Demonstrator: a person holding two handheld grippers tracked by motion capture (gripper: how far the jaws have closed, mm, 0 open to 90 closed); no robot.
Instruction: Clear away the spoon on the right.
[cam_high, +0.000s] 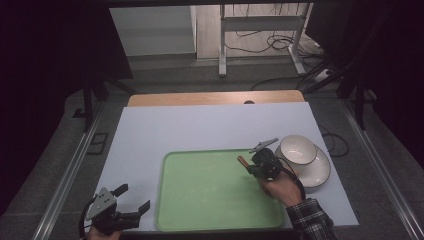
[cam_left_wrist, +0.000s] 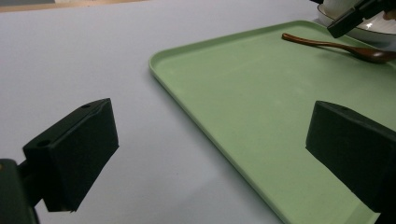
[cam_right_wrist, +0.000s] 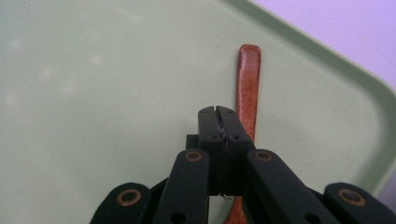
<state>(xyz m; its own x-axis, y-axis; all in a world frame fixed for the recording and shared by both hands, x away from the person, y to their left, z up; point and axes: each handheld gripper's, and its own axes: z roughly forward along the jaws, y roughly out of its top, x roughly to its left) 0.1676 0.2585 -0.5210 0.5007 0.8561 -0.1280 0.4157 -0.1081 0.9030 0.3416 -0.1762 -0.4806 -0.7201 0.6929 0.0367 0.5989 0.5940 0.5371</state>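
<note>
Right tool (cam_right_wrist: 218, 122) pressed closed above wooden spoon (cam_right_wrist: 247, 88); left tool (cam_left_wrist: 210, 154) gapes (empty).

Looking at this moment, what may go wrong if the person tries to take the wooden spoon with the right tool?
1. The right tool is shut and sits over the spoon rather than around it. Pressing down may slide the spoon across the smooth tray.
2. The bowl rests tilted on the plate, close beside the right hand. A sideways move may knock it.
</note>
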